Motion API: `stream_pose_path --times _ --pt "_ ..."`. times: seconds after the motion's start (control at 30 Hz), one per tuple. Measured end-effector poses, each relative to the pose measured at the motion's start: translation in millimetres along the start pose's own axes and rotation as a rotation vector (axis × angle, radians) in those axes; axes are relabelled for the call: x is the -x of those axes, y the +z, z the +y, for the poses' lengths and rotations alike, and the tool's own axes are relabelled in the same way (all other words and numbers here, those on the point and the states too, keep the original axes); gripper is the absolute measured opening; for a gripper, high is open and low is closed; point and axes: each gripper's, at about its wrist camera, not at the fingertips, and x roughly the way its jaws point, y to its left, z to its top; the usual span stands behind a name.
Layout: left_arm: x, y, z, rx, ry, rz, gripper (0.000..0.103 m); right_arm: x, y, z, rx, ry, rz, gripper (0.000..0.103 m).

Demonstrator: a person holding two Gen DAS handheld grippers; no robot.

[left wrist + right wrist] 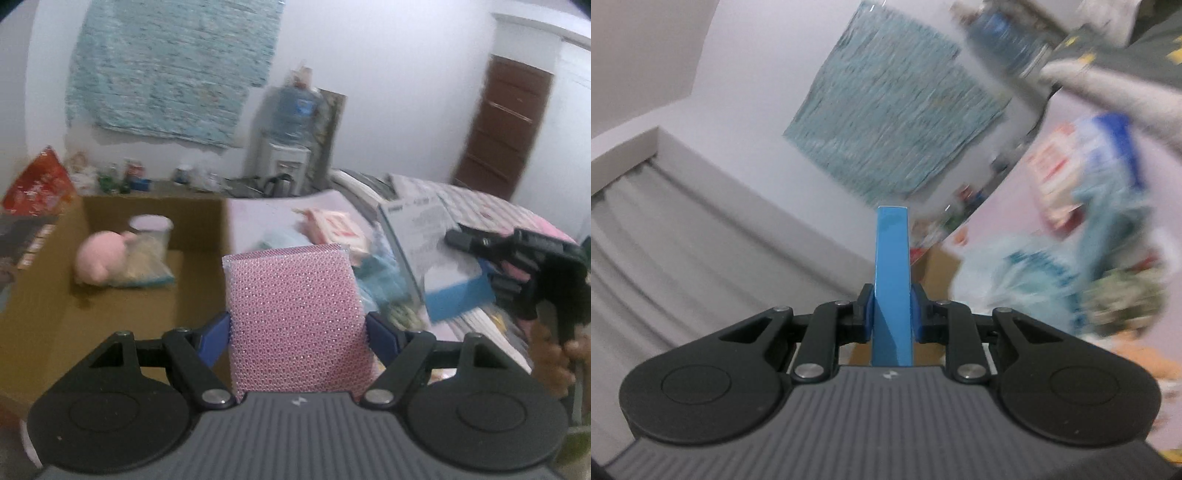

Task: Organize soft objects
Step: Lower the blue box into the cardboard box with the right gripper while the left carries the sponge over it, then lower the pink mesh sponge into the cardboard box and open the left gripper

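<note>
L wrist view: my left tongs point(298, 330) are pinching a pink mesh sponge point(295, 317) from both sides, blue pads point(212, 338) pressed into its edges. It stands upright at frame centre, held in the air.

Behind it, left of centre, is an open cardboard box point(122, 258) w/ a pink plush toy point(99, 260) lying inside against a clear bagged item point(147, 264) and a white cup point(151, 225). Right of the box is the pale bench point(258, 218), piled w/ soft stuff: a pink-white packet point(336, 229), teal cloth, and a white-blue carton point(436, 254). The right tongs point(517, 266) show at the frame's right edge, black body over that carton, a hand point(554, 358) below gripping the handle. A water dispenser point(291, 136) stands at upper centre, and a brown door point(502, 129) at upper right.

R wrist view: heavily tilted and motion-blurred. Right tongs point(891, 314) are pressed on a thin blue slab point(892, 280), standing edge-on between the pads. Can't tell what it is. The pile appears only as a smear on the right side of the frame; a grey curtain point(683, 258) fills the left. The sponge and plush don't show here; the curtain doesn't show in the L view.
</note>
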Motion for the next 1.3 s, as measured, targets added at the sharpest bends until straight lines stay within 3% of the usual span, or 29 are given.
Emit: stream_pose_path --times 0.17,0.33,0.5,0.77,0.83,1.03,1.3 --pt "-20 33 40 0.026 0.103 0.011 0.080 -72 -9 24 -0.031 0.029 0.107 0.018" --pt "-44 52 79 0.071 0.211 0.017 0.080 -152 -11 43 -0.022 -0.030 0.191 0.018" --pt "-47 51 116 0.148 0.215 0.032 0.080 -239 -17 66 0.061 -0.169 0.283 0.018" --pt "-44 39 157 0.218 0.223 0.052 0.080 -335 -27 102 0.321 -0.450 0.324 0.023" --pt "-43 37 163 0.224 0.224 0.055 0.080 -344 -31 106 0.368 -0.490 0.327 0.033" --pt "-42 34 167 0.227 0.229 0.055 0.080 -345 -32 103 0.410 -0.505 0.300 0.038" --pt "-44 40 162 0.194 0.231 0.068 0.080 -279 -9 97 0.363 -0.395 0.224 0.038"
